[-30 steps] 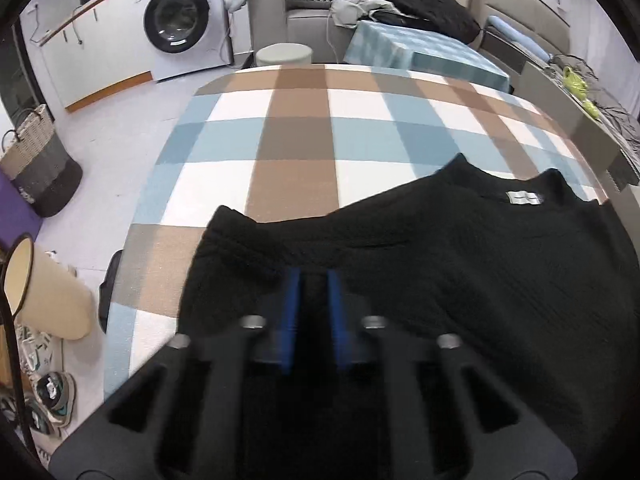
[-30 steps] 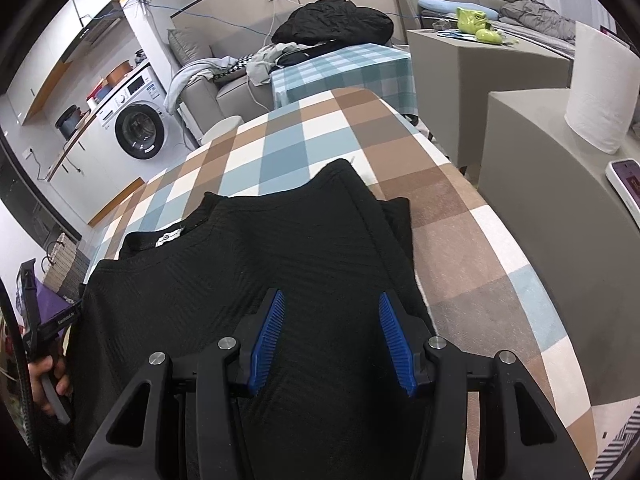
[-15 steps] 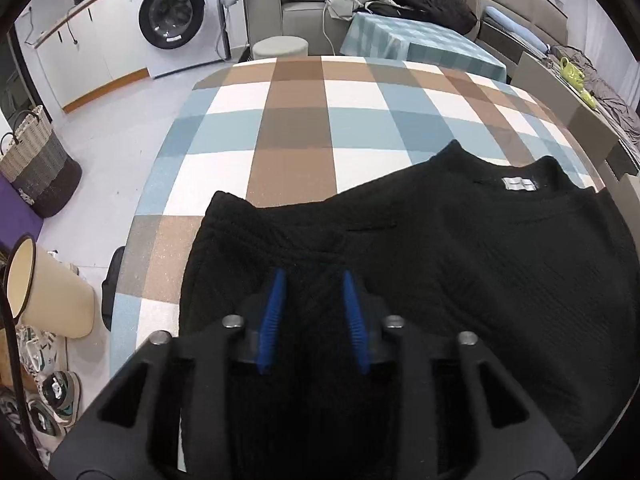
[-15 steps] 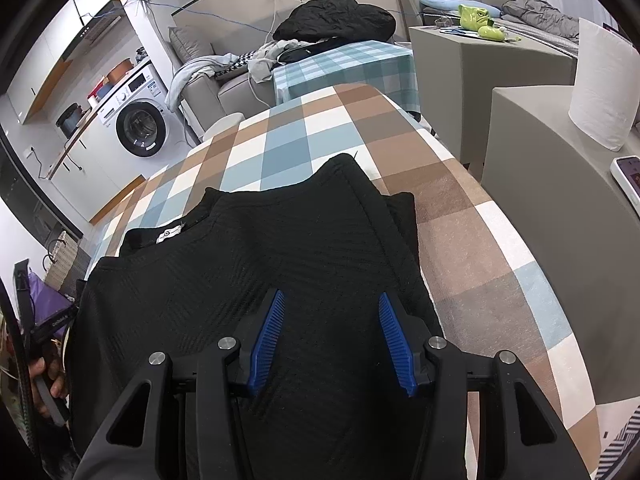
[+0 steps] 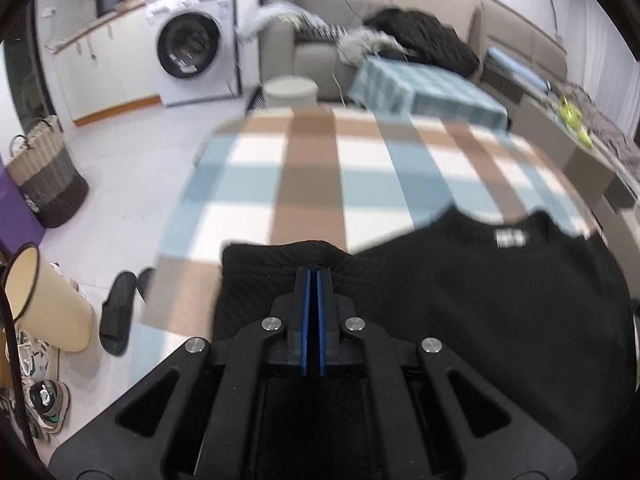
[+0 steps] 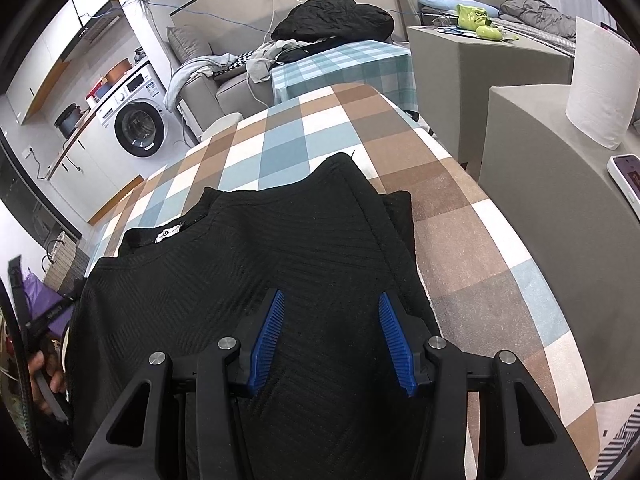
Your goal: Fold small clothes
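Pinching the black top (image 5: 460,300) at its sleeve, the left gripper (image 5: 311,276) has just clamped its jaws together on fabric.
Left view: top lies on the checked table (image 5: 320,184), collar label at two o'clock. Right view: right gripper (image 6: 330,312) hovers spread over the top's middle, pads clear.
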A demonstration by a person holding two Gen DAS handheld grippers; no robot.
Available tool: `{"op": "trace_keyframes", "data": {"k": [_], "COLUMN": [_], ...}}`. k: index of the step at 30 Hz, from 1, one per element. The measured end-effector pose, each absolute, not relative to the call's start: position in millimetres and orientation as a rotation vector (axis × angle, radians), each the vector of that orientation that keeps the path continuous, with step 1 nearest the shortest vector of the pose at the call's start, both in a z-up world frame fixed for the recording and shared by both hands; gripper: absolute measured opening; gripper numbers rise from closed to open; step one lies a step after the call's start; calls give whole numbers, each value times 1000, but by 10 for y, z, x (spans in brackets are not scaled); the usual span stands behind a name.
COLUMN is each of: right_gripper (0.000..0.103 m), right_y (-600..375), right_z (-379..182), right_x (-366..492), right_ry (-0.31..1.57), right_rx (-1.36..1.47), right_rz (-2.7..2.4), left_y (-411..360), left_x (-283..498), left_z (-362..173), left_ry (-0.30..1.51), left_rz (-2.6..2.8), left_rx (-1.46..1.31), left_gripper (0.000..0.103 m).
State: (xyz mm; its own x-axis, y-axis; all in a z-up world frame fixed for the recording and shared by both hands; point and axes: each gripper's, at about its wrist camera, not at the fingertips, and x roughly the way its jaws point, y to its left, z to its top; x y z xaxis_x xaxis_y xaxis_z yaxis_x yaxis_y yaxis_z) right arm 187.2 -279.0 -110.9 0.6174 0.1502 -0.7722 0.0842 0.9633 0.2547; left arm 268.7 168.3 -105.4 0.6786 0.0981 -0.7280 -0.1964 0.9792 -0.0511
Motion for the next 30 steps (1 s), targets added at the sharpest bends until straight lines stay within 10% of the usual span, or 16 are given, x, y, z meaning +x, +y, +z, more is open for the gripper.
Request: {"op": "trace_keyframes", "data": {"k": [10, 15, 20, 27, 30], "right_gripper": [51, 51, 50, 5, 4], "right_y": [-2921, -3081, -3070, -2920, -2937], "right_z": [-1046, -994, -1100, -1229, -977], "right_x": [1913, 2105, 2446, 2646, 2452], "right_ry": [893, 882, 892, 884, 715], "right_rx": [250, 241, 244, 162, 190], "right_rz": [15, 12, 47, 66, 122], "left_y": [1906, 1834, 1763, 1842, 1889], "left_x": [2729, 2556, 2332, 2073, 1997], "left_z": [-1121, -1036, -958, -933, -916], "left_ry": [873, 860, 850, 852, 846], "left_rz": [197, 182, 176, 212, 222], "left_rx": [-239, -234, -229, -239, -243], "left_gripper": [3, 36, 44, 46, 46]}}
